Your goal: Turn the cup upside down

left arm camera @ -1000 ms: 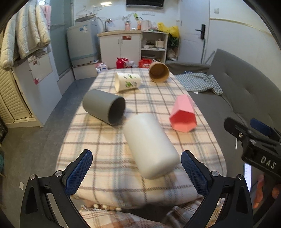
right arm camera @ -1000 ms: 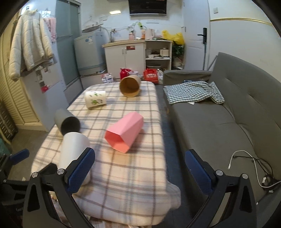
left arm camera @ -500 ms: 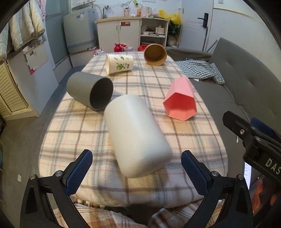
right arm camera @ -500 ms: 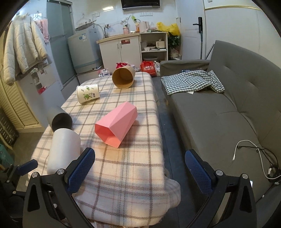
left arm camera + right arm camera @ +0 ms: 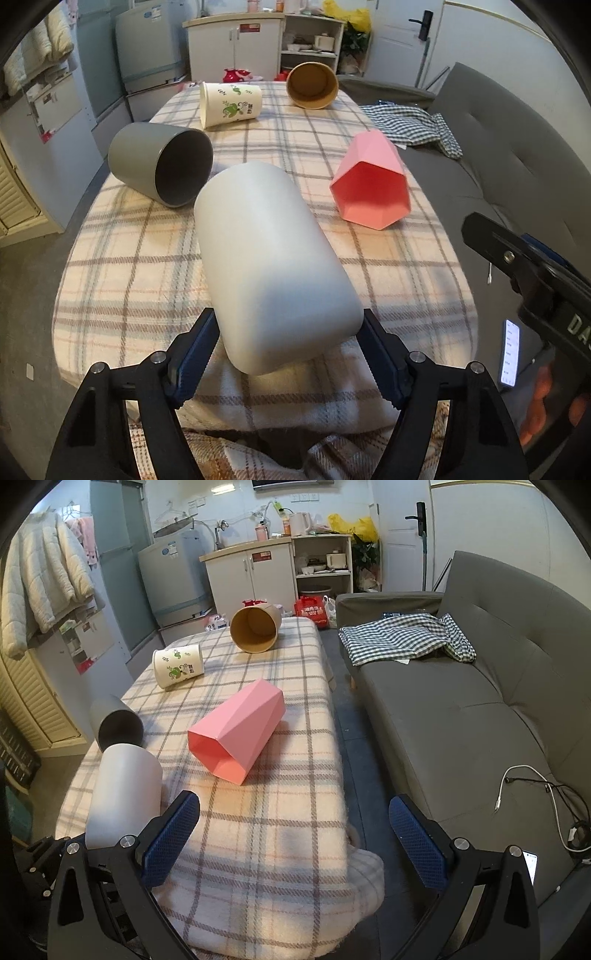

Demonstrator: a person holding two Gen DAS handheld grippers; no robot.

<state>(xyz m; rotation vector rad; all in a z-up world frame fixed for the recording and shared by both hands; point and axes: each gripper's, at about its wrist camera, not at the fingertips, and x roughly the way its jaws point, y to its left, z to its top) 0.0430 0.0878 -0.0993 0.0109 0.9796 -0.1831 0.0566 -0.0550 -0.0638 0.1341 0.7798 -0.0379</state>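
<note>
Left gripper (image 5: 286, 354) pads flanking white cup (image 5: 271, 254) base, contact seemingly made; squeeze evenly before tipping; right gripper (image 5: 295, 834) spread, idle

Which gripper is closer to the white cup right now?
Left. The left gripper has its fingers on either side of the white cup at its closed end. The right gripper hangs open off to the cup's right, over the table edge.

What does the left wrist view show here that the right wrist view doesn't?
Left only: the left gripper around the white cylindrical cup's closed base. Right only: the open right gripper, empty, and a white cable on the grey sofa. Both: that cup lying sideways, the pink faceted cup, and the plaid tablecloth.
</note>
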